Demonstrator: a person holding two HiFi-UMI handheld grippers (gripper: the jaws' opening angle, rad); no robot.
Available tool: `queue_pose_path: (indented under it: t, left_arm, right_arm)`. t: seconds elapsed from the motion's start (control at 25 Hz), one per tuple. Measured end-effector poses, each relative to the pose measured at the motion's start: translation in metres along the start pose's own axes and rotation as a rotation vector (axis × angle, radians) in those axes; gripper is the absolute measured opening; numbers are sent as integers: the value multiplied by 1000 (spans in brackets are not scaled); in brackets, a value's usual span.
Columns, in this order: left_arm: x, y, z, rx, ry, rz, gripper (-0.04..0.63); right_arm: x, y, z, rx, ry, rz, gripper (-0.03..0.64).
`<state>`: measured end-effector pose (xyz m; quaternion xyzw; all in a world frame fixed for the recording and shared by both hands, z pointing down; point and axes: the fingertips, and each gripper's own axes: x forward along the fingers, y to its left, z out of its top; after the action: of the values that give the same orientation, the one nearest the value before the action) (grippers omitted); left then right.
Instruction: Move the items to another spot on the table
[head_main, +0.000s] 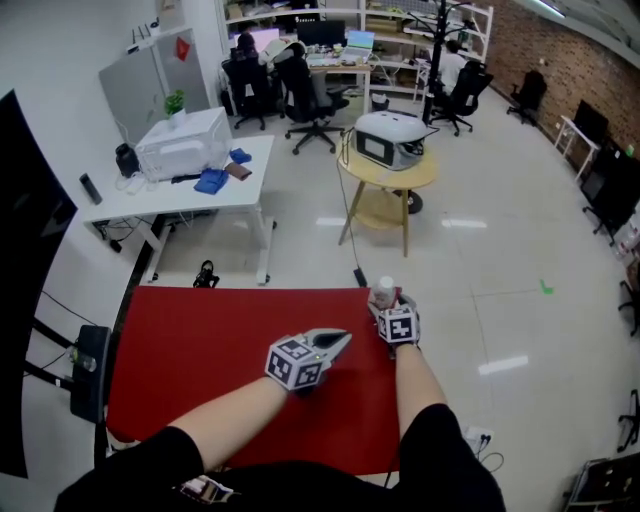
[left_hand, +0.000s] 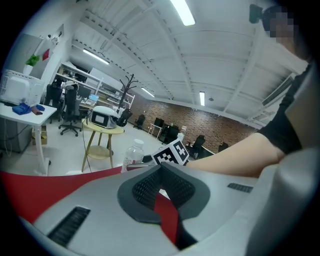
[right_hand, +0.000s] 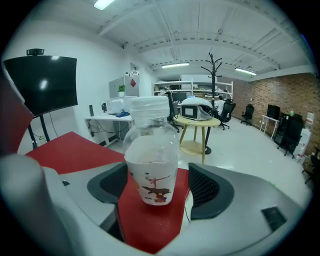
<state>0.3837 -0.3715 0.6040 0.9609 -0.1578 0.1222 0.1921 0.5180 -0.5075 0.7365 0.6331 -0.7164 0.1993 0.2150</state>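
Observation:
A small clear plastic bottle with a white cap and a printed label stands upright near the far right corner of the red table. In the right gripper view the bottle sits between the jaws of my right gripper, with a gap on each side; the dark pads do not touch it. My right gripper is open. My left gripper lies mid-table, left of the bottle, jaws shut on nothing. The left gripper view also shows the bottle.
The table's far edge runs just beyond the bottle and its right edge is close by. On the floor beyond stand a round wooden table with an appliance and a white desk. A black screen stands at the left.

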Motion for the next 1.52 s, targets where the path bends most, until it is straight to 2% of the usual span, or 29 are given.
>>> queue_pose_path:
  t: [0.12, 0.2, 0.24, 0.32, 0.52, 0.76, 1.08, 1.28, 1.52]
  left_arm:
    - [1, 2, 0, 0, 6, -3, -6]
    - [0, 2, -5, 0, 10, -3, -7]
    - [-1, 3, -7, -1, 9, -1, -7]
    - [-3, 4, -10, -6, 9, 4, -7]
    - [-14, -5, -18, 7, 14, 18, -7]
    - [-46, -9, -14, -2, -29, 54, -6]
    - [-130, -5, -28, 5, -58, 52, -7]
    - [-214, 20, -48, 34, -19, 60, -7]
    - [-304, 43, -80, 12, 2, 88, -8]
  right_arm:
    - [5, 5, 3, 12, 15, -1, 382]
    - [7, 7, 4, 17, -4, -2, 356]
    - [6, 8, 6, 12, -13, -4, 314]
    - [3, 11, 6, -9, -13, -6, 305]
    - [-21, 24, 2, -63, -20, 22, 298]
    - [-56, 53, 14, -85, -42, 59, 298]
    - [-84, 143, 13, -124, -47, 129, 298]
    - [-94, 219, 19, -124, -53, 145, 298]
    - [-107, 311, 18, -155, -45, 187, 298]
